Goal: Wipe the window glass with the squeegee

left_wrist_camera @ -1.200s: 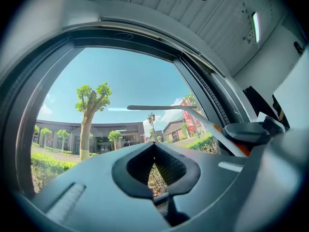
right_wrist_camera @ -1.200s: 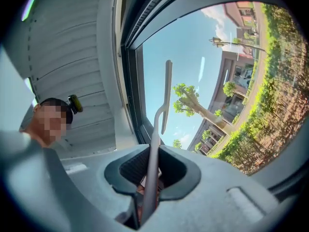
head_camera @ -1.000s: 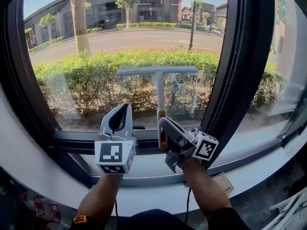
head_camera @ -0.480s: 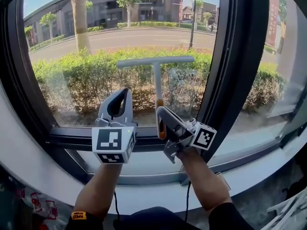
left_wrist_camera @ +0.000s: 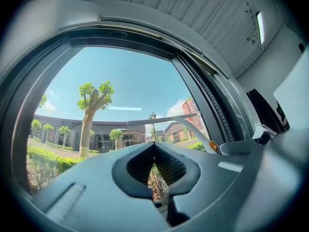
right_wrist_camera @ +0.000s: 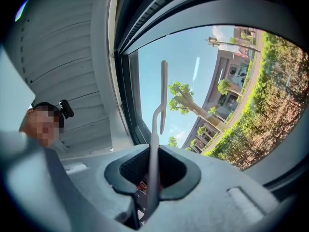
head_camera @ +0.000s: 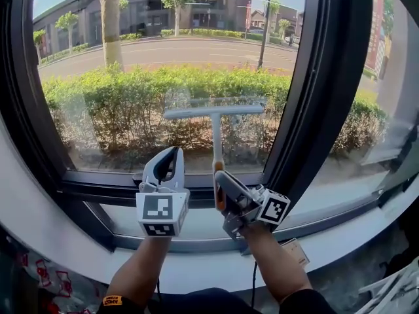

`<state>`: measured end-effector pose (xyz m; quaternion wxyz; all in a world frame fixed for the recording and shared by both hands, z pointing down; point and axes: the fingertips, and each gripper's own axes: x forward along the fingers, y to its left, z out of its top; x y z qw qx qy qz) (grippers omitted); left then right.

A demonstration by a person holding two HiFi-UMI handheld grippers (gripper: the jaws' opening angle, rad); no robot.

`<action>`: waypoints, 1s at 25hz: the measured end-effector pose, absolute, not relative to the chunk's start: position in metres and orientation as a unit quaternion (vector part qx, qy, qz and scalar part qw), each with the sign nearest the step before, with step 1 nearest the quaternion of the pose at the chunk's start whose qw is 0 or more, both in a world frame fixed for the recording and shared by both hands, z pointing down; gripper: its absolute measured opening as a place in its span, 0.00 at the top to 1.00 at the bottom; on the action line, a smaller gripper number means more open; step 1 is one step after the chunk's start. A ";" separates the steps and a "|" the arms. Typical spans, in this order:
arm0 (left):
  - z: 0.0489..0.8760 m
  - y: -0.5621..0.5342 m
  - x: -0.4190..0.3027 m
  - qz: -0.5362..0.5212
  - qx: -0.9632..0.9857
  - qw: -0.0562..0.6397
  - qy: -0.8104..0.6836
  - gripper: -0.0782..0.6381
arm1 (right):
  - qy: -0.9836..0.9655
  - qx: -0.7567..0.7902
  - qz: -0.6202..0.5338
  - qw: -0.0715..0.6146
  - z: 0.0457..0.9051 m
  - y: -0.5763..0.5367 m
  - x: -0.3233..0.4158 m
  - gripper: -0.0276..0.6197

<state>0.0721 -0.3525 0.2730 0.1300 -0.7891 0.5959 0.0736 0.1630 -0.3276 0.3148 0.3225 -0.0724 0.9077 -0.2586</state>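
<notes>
The squeegee (head_camera: 215, 128) is a grey T with an orange grip; its blade lies flat on the window glass (head_camera: 131, 77) at mid-height. My right gripper (head_camera: 218, 175) is shut on the squeegee handle just above the window's lower frame. In the right gripper view the squeegee (right_wrist_camera: 155, 144) rises straight out from between the jaws of the right gripper (right_wrist_camera: 150, 180). My left gripper (head_camera: 169, 164) is shut and holds nothing, just left of the handle. In the left gripper view the left gripper (left_wrist_camera: 154, 153) has its jaws closed, and the squeegee (left_wrist_camera: 164, 121) crosses behind.
A dark window frame (head_camera: 324, 90) stands right of the pane, and a dark lower rail (head_camera: 98, 188) runs under it above the white sill (head_camera: 196, 270). Outside are a hedge (head_camera: 105, 110), a road and buildings. A person's blurred face (right_wrist_camera: 42, 122) shows in the right gripper view.
The squeegee blade has slid down the glass from where it was half a second ago, and both grippers have dropped with it.
</notes>
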 end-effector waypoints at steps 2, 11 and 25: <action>0.288 -0.355 0.074 0.067 -0.792 0.121 0.595 0.87 | 0.906 -0.077 -0.270 0.319 0.330 -0.326 0.164 0.89; 0.343 -0.362 0.082 0.039 -0.797 0.094 0.595 0.87 | 0.897 -0.106 -0.311 0.295 0.391 -0.321 0.174 0.89; 0.382 -0.365 0.083 0.016 -0.797 0.068 0.599 0.87 | 0.890 -0.130 -0.340 0.276 0.436 -0.319 0.182 0.88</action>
